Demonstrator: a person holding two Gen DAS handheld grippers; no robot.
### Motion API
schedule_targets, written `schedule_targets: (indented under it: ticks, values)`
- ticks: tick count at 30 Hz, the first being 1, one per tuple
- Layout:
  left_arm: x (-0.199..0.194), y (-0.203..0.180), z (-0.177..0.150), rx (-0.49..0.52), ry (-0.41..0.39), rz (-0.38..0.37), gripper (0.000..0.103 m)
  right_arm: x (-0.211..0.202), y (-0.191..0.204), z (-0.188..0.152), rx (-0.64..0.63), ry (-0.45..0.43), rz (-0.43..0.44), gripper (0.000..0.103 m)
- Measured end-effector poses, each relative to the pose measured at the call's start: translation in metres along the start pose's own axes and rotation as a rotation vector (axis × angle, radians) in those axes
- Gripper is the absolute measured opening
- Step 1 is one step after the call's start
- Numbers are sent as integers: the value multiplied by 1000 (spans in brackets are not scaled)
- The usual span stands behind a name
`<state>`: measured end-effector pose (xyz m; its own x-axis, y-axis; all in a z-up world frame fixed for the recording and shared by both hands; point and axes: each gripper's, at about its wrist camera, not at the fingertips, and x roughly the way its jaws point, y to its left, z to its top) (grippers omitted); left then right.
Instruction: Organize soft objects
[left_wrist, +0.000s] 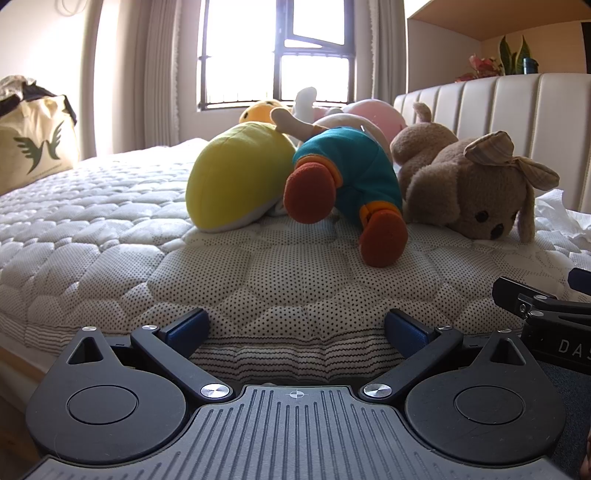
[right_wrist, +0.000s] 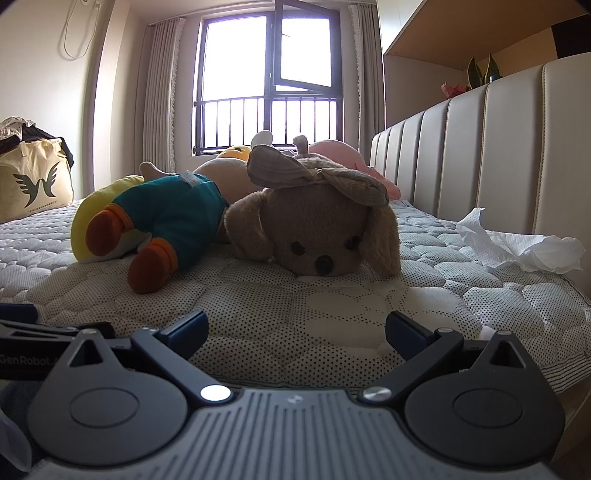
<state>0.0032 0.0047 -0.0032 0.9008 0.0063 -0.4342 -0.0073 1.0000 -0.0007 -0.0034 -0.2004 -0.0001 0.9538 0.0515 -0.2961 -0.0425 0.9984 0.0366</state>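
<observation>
Brown plush dog (right_wrist: 317, 236) face-down, bow (right_wrist: 317, 177) on head

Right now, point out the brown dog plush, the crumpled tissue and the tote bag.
brown dog plush (right_wrist: 321, 236), right wrist view, on its forehead above the eyes.
crumpled tissue (right_wrist: 524, 247), right wrist view, on its middle folds.
tote bag (left_wrist: 33, 144), left wrist view, on the printed green emblem.

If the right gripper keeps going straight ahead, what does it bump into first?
Probably the brown teddy dog, face-down on the mattress right ahead of the open right gripper. Only bare mattress lies between them, though depth is hard to judge.
</observation>
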Motion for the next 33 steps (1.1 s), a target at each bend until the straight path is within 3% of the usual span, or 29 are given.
schedule_targets:
  ticks: [15, 23, 27, 33]
  values:
    - [4, -2, -1, 6, 4, 2, 103, -6, -5, -3, 18, -37, 15, 103]
    - [7, -5, -4, 16, 7, 7, 103, 6, -10, -3, 49, 43, -5, 103]
    - [8, -7, -5, 21, 9, 9, 103, 26, -11, -2, 53, 187, -18, 103]
    - [11, -1, 0, 22, 16, 7, 103, 30, -12, -6, 54, 206, -11, 103]
